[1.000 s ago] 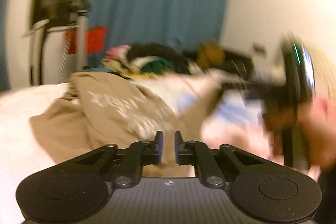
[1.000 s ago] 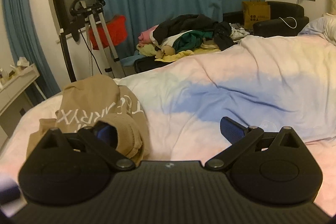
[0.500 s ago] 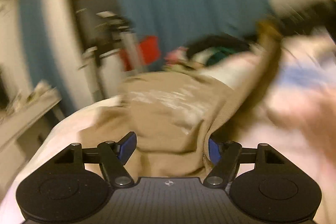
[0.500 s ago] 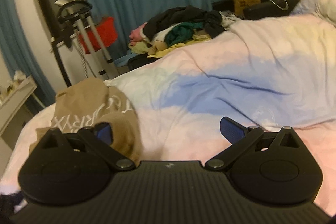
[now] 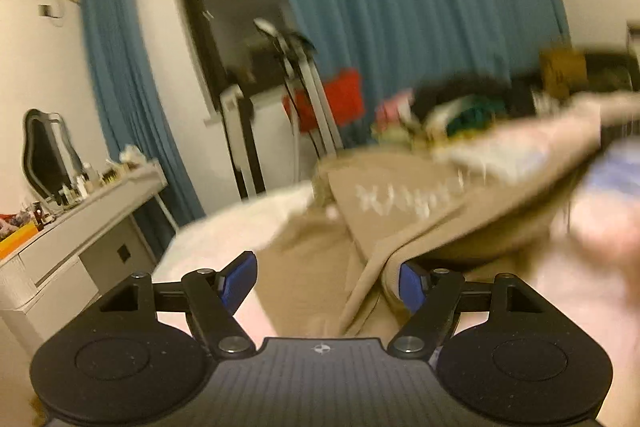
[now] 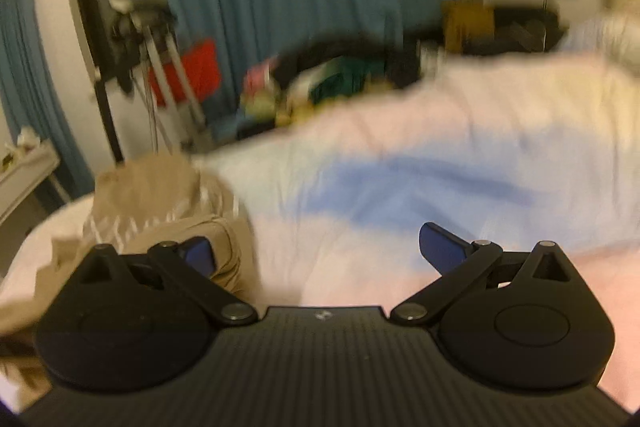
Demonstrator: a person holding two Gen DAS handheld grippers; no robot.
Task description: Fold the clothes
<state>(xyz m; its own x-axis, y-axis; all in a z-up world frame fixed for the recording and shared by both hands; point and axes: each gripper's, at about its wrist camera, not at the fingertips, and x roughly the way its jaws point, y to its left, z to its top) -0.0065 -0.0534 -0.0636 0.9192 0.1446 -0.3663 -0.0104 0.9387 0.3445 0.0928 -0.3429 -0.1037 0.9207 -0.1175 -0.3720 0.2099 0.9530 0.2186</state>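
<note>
Sweatshirt point(image 5: 400, 211) ahead of left claw point(image 5: 328, 277) | jaws opening, cloth fold between | right claw point(image 6: 324, 251) released | risk: fold slumps, unfolds

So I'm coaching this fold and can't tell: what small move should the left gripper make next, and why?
Probably ease the left gripper forward and close on the tan sweatshirt. Its jaws are opening, a hem fold lies between the blue pads unpinched, and the right gripper is open, holding nothing.
</note>
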